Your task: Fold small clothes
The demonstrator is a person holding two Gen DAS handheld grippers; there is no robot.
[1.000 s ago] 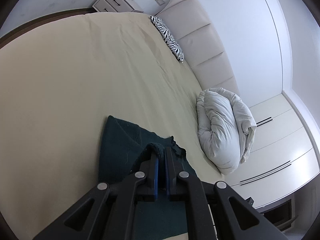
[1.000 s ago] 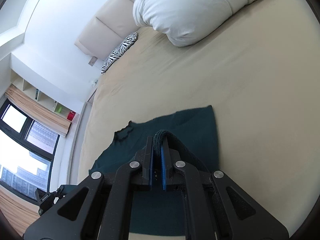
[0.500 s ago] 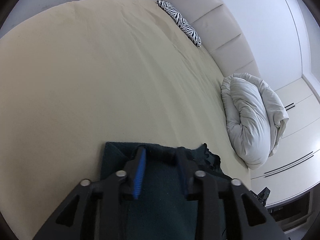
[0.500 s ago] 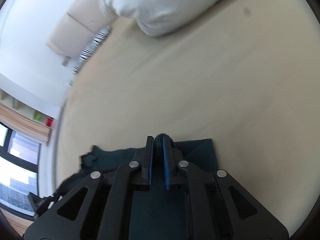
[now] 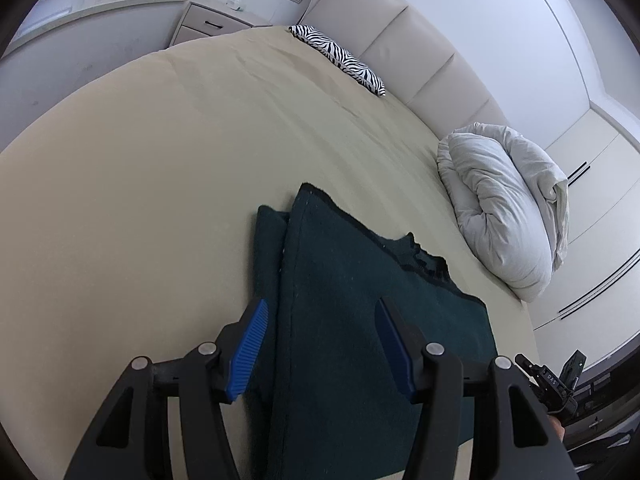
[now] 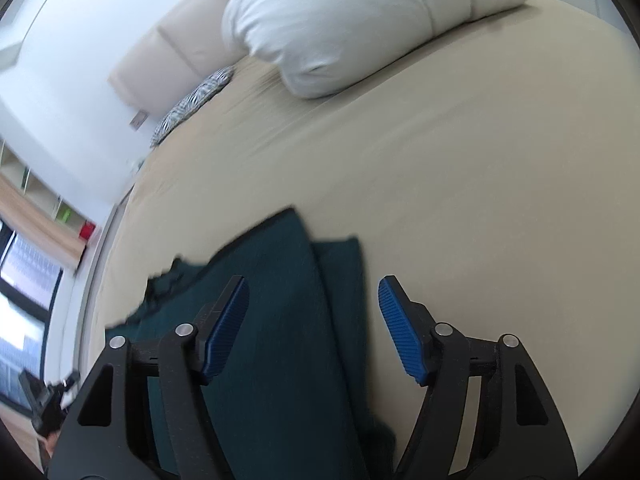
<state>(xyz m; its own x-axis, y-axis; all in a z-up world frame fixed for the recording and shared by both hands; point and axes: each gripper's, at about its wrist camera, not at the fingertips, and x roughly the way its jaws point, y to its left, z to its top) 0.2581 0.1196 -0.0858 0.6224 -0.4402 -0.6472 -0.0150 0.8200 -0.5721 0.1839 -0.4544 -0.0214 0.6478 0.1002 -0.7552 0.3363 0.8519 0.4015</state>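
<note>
A dark green garment (image 5: 360, 300) lies folded on the beige bed sheet (image 5: 140, 160), one layer over another with an offset edge on its left. My left gripper (image 5: 320, 308) hovers over its near part, jaws opening, blue pads apart and pressing on nothing. In the right wrist view the same garment (image 6: 280, 300) lies flat, blurred by motion. My right gripper (image 6: 314, 286) is above its right edge, jaws opening, the cloth below them and not pinched. The other gripper shows at the edge of each view.
A bunched white duvet (image 5: 504, 208) lies at the bed's right side. A zebra-print pillow (image 5: 340, 60) rests by the padded headboard (image 5: 400, 48). A nightstand (image 5: 216, 24) stands beyond the bed. White wardrobe doors (image 5: 592, 208) are at right; a window (image 6: 24, 280) at far left.
Both grippers were shut on the garment's edge a second ago. They carried it forward and down, then let go; the cloth now lies folded on the bed and both jaws stand apart.
</note>
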